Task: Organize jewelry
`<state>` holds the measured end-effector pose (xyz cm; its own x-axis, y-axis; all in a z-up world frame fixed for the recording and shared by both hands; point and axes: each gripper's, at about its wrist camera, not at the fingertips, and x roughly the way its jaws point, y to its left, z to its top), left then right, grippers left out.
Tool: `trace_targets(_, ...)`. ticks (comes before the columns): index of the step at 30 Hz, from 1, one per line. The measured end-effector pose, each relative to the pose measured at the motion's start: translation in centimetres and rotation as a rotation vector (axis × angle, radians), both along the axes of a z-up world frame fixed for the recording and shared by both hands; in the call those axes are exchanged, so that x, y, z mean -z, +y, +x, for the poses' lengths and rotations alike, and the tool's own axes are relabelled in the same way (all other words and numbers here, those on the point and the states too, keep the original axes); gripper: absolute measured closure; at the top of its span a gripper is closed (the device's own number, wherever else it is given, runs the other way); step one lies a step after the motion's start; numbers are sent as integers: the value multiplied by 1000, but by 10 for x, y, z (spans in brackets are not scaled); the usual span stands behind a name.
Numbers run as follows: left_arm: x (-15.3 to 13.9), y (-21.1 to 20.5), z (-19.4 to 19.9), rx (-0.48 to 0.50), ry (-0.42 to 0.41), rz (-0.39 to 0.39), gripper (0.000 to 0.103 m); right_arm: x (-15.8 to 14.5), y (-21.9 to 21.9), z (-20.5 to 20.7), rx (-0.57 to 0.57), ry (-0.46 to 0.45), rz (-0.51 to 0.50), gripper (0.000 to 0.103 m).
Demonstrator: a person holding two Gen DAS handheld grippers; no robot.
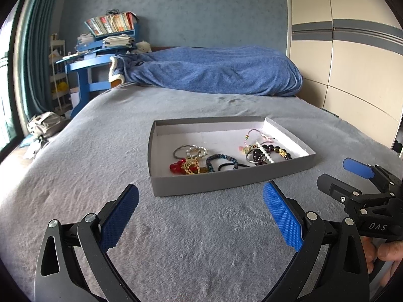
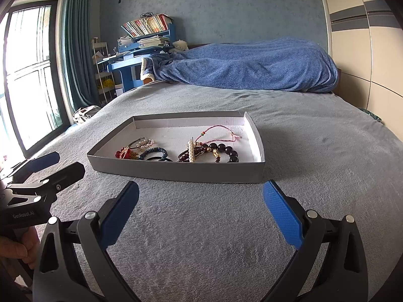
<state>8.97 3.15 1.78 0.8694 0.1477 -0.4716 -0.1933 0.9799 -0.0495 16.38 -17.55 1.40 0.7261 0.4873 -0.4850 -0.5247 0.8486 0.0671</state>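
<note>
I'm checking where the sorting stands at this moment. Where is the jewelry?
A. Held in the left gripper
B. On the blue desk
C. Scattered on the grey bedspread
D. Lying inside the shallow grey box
D: the bracelets and hair ties all lie inside the shallow grey box on the bed, while the left gripper and the right gripper are both open and hold nothing.

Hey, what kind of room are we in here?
Most likely a bedroom: a bed under a grey cover, a bunched blue blanket at its far end, and a blue desk stacked with books near the window.
</note>
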Motion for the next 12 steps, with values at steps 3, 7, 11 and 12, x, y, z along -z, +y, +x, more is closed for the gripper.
trace_targets(3,1,1,-1,-1,3,-2,5,0,0,0,0,1,-1,6)
trace_targets(7,1,3,0,-3,7,-8,5,0,0,0,0,1,-1,6)
trace_targets(11,1,3,1,-7,13,-10,5,2,1,-1,1,4,-1,6)
trace_targets(12,1,3,1,-6,13,-9,5,2,1,-1,0,4,-1,6)
